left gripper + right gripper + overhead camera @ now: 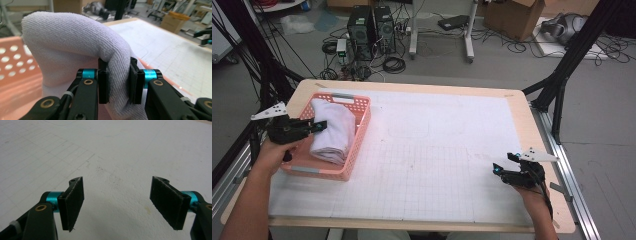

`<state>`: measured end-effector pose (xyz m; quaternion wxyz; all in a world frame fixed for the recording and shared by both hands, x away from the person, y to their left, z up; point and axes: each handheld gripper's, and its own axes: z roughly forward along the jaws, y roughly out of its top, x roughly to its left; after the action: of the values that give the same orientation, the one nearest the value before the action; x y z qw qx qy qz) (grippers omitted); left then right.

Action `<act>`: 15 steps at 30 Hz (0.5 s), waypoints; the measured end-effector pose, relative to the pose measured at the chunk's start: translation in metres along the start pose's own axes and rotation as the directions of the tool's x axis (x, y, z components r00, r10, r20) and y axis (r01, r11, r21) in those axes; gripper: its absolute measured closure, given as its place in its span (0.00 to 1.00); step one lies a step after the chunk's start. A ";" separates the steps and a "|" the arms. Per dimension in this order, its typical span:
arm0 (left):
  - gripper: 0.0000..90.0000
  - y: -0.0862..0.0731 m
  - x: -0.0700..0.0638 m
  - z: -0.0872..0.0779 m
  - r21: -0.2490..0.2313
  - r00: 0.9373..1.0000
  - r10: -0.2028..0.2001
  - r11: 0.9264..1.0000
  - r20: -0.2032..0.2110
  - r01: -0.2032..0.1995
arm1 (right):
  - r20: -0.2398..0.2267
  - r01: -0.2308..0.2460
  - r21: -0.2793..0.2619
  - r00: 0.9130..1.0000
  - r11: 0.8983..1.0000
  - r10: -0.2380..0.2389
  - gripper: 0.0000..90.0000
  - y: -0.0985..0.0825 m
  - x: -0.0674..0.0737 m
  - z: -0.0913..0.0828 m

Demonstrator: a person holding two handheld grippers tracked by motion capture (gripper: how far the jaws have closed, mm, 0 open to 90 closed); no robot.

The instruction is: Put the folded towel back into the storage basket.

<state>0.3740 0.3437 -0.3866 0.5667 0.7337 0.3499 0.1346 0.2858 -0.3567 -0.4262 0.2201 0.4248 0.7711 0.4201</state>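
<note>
No legible text or labels anywhere.

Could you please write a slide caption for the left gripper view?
Left gripper pinching a fold of the white towel over the pink perforated basket.

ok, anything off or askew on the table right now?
Nothing stands out. The white towel lies folded in the pink basket, with the left gripper pinching a fold of it. The right gripper is open over the bare mat.
</note>
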 end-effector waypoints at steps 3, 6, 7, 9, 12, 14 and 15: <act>0.79 0.000 0.002 0.001 0.013 0.998 -0.049 0.999 -0.037 0.049 | -0.001 0.008 -0.002 1.000 1.000 -0.008 0.29 0.001 0.000 0.000; 0.60 0.004 0.005 -0.005 -0.025 0.985 -0.117 0.993 -0.130 0.115 | -0.002 0.006 -0.004 1.000 1.000 -0.006 0.29 0.001 0.001 0.000; 0.52 0.006 0.005 -0.009 -0.055 0.974 -0.147 0.989 -0.171 0.139 | -0.002 0.007 -0.005 1.000 1.000 -0.007 0.29 0.001 0.001 0.000; 0.42 0.012 0.004 -0.016 -0.118 0.956 -0.162 0.984 -0.243 0.137 | -0.005 0.012 -0.007 1.000 1.000 -0.012 0.29 0.001 0.001 0.001; 0.41 0.022 -0.002 -0.025 -0.148 0.928 -0.153 0.983 -0.339 0.108 | -0.006 0.012 -0.005 1.000 1.000 -0.012 0.29 0.002 0.001 0.001; 0.41 0.027 -0.006 -0.025 -0.115 0.915 -0.144 0.987 -0.376 0.108 | -0.007 0.014 -0.007 1.000 1.000 -0.014 0.29 0.002 0.001 0.001; 0.40 0.027 -0.008 -0.023 -0.101 0.916 -0.137 0.989 -0.378 0.106 | -0.008 0.011 -0.008 1.000 1.000 -0.011 0.29 0.002 0.002 0.001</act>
<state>0.3644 0.3526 -0.3526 0.5229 0.6471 0.4935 0.2536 0.2867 -0.3541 -0.4247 0.2211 0.4181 0.7727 0.4234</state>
